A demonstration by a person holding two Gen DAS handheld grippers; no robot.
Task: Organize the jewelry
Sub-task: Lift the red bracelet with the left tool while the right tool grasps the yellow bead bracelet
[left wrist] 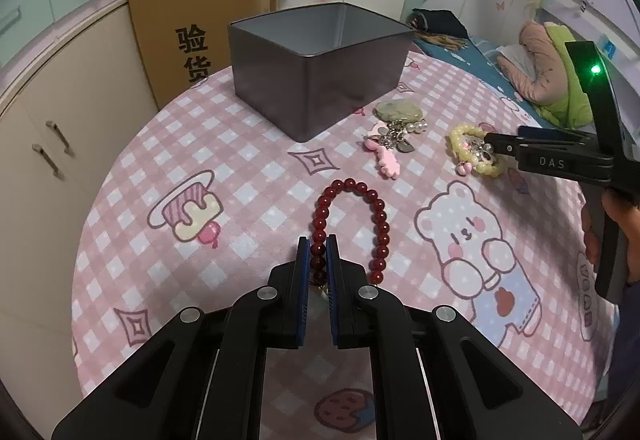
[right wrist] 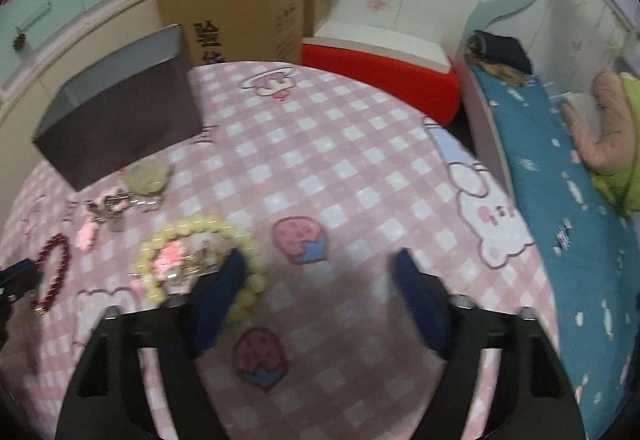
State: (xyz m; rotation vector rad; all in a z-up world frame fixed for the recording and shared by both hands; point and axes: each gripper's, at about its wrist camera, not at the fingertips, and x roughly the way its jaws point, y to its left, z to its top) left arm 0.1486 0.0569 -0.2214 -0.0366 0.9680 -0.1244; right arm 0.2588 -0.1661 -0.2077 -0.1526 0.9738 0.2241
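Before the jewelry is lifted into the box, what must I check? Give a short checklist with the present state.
1. Left gripper shut on red bead bracelet: ok.
2. Right gripper gripping yellow bead bracelet: not ok, only one finger lies on it, jaws apart.
3. Grey box open on top: ok.
4. Box empty inside: cannot tell, floor hidden.
5. Keychain charms clear of both grippers: ok.

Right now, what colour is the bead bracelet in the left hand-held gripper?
Dark red; the bead bracelet shows best in the left wrist view.
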